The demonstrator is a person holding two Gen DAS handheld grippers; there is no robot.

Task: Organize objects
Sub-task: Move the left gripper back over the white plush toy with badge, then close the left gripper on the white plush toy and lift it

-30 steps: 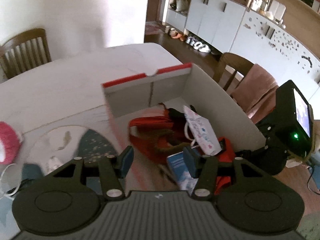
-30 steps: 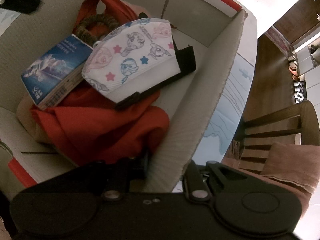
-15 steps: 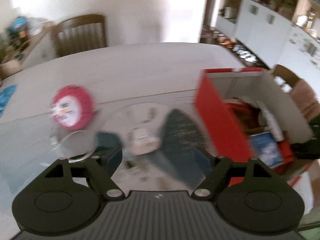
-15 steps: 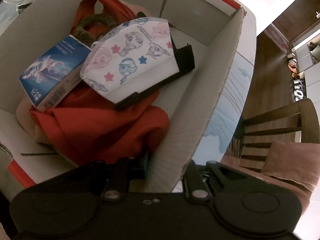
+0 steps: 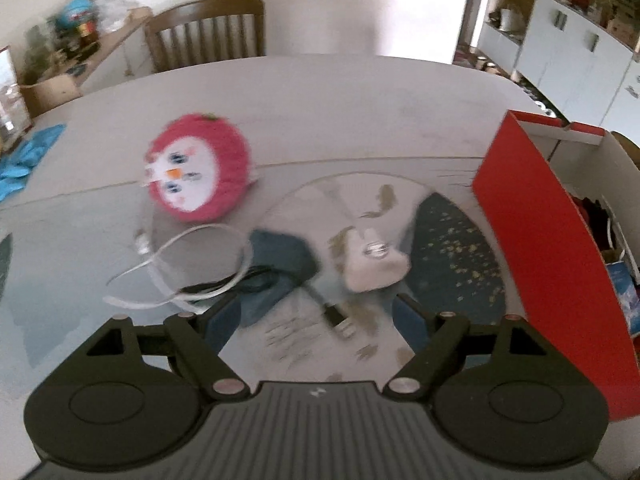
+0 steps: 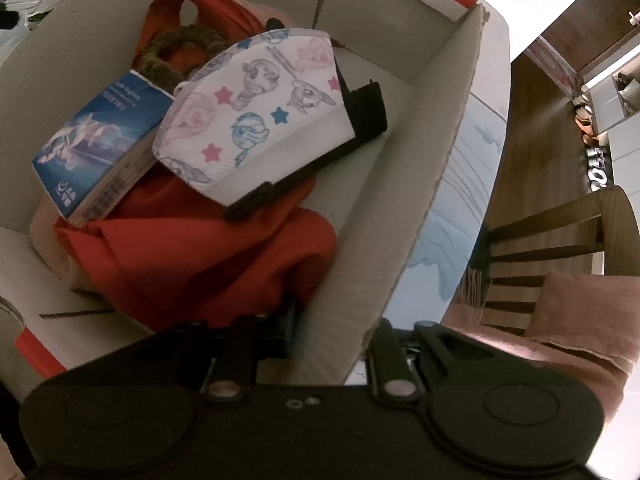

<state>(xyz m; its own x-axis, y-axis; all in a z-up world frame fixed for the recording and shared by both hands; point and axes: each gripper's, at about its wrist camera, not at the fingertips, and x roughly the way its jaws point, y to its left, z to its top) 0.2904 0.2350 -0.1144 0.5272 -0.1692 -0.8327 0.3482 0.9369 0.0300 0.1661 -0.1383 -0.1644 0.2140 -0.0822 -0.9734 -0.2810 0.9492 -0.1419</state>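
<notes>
I was about halfway through tidying up, as far as I could judge. The box already had a good pile in it: a red cloth bag at the bottom, a blue book leaning on it near the left wall of the box, a white face mask with stars and ponies on top in the middle, a flat black thing poking out from under the mask toward the right wall, and a fuzzy green ring behind the book. My right tongs were nearly closed and pinched the near right wall of the box, one finger inside and one outside, so I think they held the box steady. My left tongs were over the surface outside the box, to its left, and their jaws were opening wide with nothing between them. Some things were not yet in the box. A round pink plush with a white face sat well to the left of the box. A white cable lay in loops in front of the plush. A small white charger lay nearer the box, on a round printed mat. A thin black cable with a plug lay just in front of the charger, close to my open left tongs. A blue cloth sat far from the box at the left edge. The left view was blurry, so I could not tell small things well. I think the charger or the black cable was the next thing to pick up.
</notes>
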